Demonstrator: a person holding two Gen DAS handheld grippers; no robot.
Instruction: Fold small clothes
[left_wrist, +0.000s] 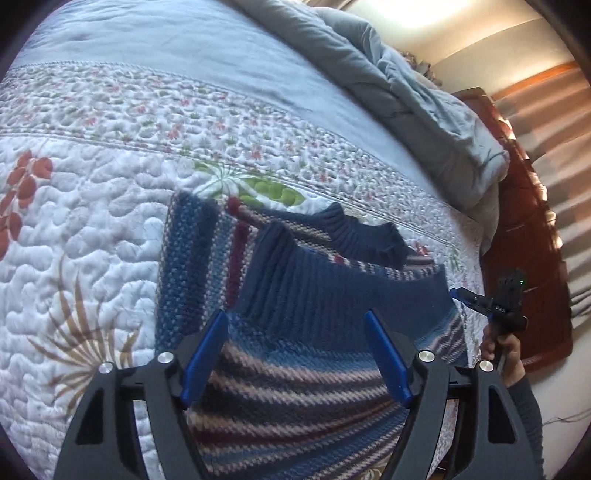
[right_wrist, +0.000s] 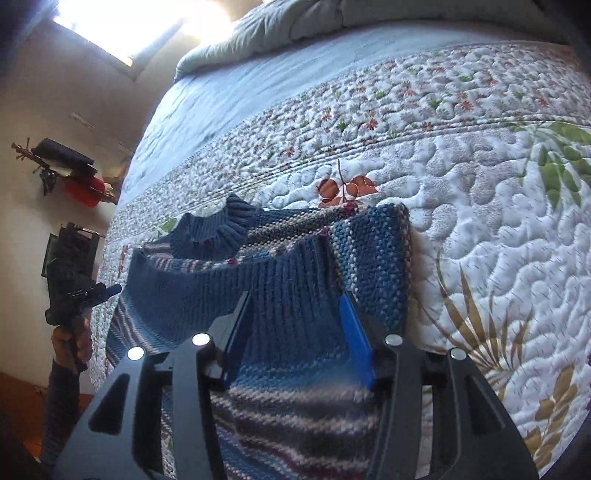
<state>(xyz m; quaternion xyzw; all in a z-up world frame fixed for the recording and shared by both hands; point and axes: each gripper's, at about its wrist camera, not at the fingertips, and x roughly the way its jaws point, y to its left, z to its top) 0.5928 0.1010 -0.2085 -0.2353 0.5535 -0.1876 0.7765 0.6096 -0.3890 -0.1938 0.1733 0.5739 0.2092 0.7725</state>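
Left wrist view, then right wrist view: blue, white and maroon striped knitted sweater (left_wrist: 295, 332) part-folded on the white floral quilted bedspread (left_wrist: 92, 240).

Folding looks under way, not finished: one side panel and a sleeve with a ribbed navy cuff (left_wrist: 362, 240) already lie turned over the body, which sits near the bed's right edge; a further fold and squaring probably remain. Left gripper (left_wrist: 295, 354) tilts steeply down over the ribbed navy hem, jaws wide apart, pads pressing nothing. Right gripper (right_wrist: 295, 339) likewise tilts down, jaws partly apart, empty, above the same hem (right_wrist: 280, 295); each is hand-held.
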